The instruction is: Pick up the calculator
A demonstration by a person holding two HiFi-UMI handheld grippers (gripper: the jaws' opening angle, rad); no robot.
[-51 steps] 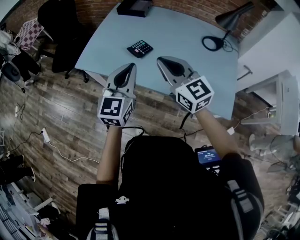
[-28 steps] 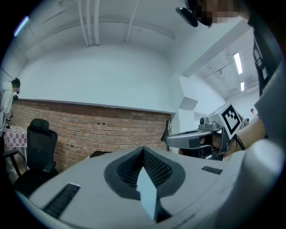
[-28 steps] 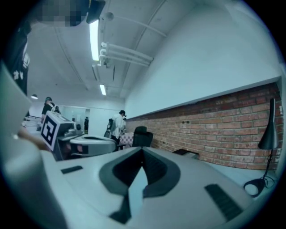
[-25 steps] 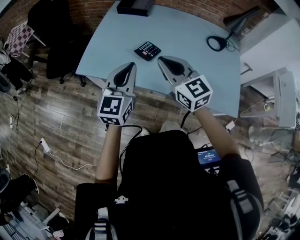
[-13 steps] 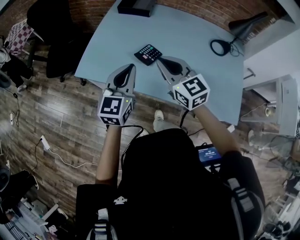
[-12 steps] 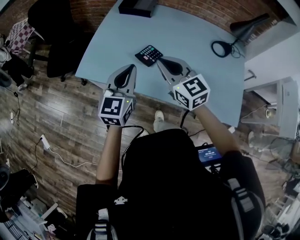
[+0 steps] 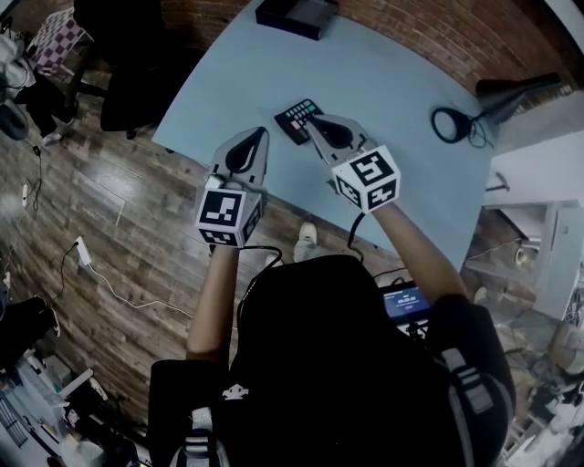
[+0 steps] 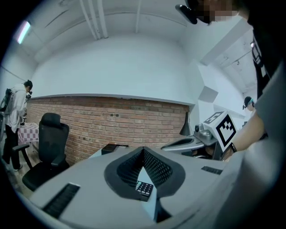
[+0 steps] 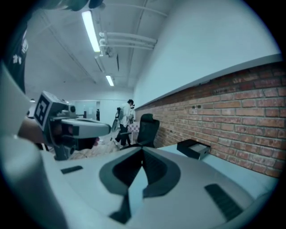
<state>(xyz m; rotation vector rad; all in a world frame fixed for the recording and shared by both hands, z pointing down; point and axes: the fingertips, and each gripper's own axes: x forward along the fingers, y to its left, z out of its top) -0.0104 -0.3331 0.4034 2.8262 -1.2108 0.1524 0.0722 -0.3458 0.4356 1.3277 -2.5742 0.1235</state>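
Black rectangular calculator (image 7: pixel 294 119) lies on the pale blue counter (image 7: pixel 392 91), just beside my right tool (image 7: pixel 311 121), closed and empty; my left tool (image 7: pixel 264 133), likewise closed and empty, hovers near the edge.

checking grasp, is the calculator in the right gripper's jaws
No, the right gripper is shut and empty; the calculator lies on the table.

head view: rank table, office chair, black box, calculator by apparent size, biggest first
1. table
2. office chair
3. black box, cut off by the top edge and farther away
4. calculator, partly covered by the right gripper, so its full size is unsure
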